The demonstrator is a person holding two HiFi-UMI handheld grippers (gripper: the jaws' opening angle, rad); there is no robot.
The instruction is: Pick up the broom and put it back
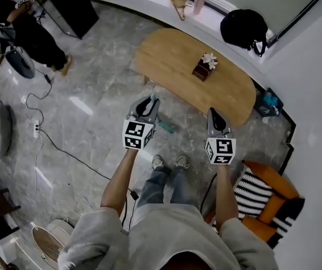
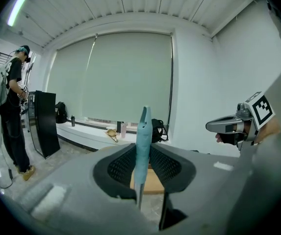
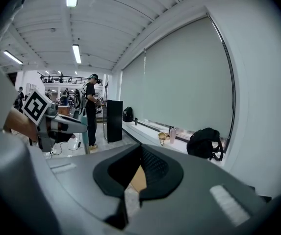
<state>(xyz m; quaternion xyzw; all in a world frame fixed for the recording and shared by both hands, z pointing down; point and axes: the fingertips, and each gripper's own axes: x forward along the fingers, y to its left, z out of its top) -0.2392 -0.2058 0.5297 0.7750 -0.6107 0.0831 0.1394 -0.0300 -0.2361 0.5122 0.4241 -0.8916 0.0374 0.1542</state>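
Before oval wooden table (image 1: 194, 77), on grey floor (image 1: 93, 94), we are holding teal broom (image 2: 142, 141) upright by handle, clamped in left gripper (image 1: 151, 101); right gripper (image 1: 213, 113) is hovering alongside, jaws almost together, empty.

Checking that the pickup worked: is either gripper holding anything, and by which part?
The left gripper grips the teal broom handle near its upper end; the tip pokes above the fingers. The right gripper holds nothing.

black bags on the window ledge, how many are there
2. One backpack sits on the ledge by the room's corner; a second bag sits farther along, beside the tall black cabinet. Others may be hidden.
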